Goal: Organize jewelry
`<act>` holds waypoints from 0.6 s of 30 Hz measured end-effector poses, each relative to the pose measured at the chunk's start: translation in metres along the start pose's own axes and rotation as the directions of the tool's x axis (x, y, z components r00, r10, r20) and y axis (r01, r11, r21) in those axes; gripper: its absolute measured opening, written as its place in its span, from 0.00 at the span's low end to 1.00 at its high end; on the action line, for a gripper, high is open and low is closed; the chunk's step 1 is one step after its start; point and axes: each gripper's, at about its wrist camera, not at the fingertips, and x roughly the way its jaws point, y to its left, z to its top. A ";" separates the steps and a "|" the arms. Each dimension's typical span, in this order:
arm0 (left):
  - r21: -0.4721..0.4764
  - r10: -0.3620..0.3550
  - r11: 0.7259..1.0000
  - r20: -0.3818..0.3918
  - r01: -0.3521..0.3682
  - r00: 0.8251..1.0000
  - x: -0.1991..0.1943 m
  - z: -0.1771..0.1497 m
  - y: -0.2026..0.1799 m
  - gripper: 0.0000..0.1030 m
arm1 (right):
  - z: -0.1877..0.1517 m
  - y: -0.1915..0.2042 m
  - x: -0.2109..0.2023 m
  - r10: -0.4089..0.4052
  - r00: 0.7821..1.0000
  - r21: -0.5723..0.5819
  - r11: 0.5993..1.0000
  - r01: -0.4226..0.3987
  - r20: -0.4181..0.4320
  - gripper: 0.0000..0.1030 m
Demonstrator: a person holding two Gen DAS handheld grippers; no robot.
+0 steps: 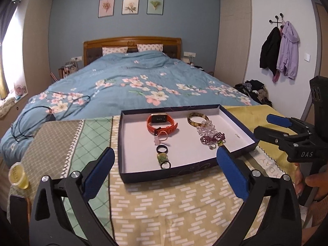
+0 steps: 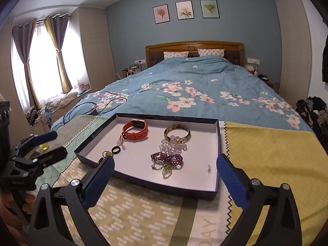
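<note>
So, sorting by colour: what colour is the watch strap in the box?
Orange-red watch strap, clearest in the left wrist view.

watch (image 1: 162, 122) left of bangle (image 1: 197, 119) in tray (image 1: 131, 143)

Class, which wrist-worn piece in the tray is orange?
The smartwatch at the tray's far left; the bangle beside it is mottled amber.

The left tongs (image 1: 165, 160) and right tongs (image 2: 165, 168) look alike: black angular plastic arms with triangular cut-outs, round silver screws at the joints, and blue ribbed pads on the inner faces of the fingers (image 1: 100, 172). One body carries pale lettering reading "DAS".
</note>
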 end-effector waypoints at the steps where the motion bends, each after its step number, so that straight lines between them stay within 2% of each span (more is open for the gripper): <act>1: -0.001 0.013 1.000 0.015 -0.013 1.000 -0.006 -0.001 0.000 0.95 | -0.001 0.001 -0.002 -0.006 1.000 0.000 1.000 0.006 0.006 0.93; 6: -0.011 0.036 0.999 0.084 -0.035 0.996 -0.031 -0.001 0.000 0.95 | -0.010 0.007 -0.016 -0.025 0.999 0.008 1.000 0.025 0.048 0.93; 13: -0.011 0.044 0.999 0.131 -0.043 0.990 -0.053 -0.006 -0.002 0.95 | -0.015 0.017 -0.038 -0.063 0.992 -0.009 0.998 0.064 0.108 0.93; 18: -0.028 0.046 0.999 0.167 -0.042 0.985 -0.067 -0.009 -0.002 0.95 | -0.018 0.022 -0.054 -0.084 0.978 -0.011 0.996 0.088 0.192 0.93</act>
